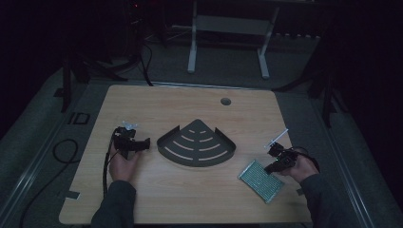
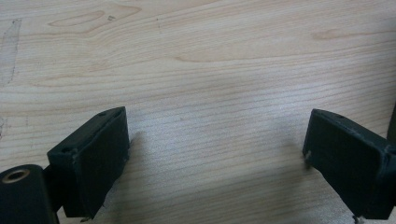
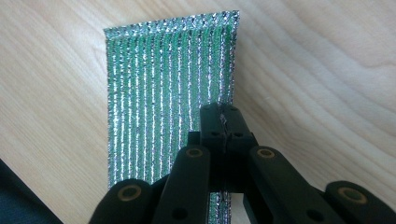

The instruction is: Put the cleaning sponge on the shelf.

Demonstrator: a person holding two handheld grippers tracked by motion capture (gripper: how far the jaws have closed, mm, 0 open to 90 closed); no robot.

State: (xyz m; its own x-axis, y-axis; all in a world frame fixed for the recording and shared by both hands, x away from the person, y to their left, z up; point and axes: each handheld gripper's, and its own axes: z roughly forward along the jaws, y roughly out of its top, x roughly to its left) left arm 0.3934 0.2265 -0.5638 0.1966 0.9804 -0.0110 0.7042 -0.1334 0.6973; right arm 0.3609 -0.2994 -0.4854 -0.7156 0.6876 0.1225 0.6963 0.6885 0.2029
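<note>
A green and silver scouring pad (image 1: 259, 180) lies flat at the front right of the wooden table (image 1: 190, 102). In the right gripper view the pad (image 3: 159, 102) shows ribbed stripes, and my right gripper (image 3: 225, 116) is shut on its near right edge. From above, that right gripper (image 1: 277, 164) sits at the pad's right corner. A dark fan-shaped corner rack (image 1: 196, 144) with curved slots rests at the table's middle. My left gripper (image 1: 143, 144) stands open just left of the rack, over bare wood; its fingers (image 2: 100, 154) are wide apart with nothing between them.
A round cable hole (image 1: 225, 101) is near the table's far edge. A white frame (image 1: 228, 33) stands on the floor behind the table. Cables trail on the floor at the left (image 1: 64, 152). Bare wood lies in front of the rack.
</note>
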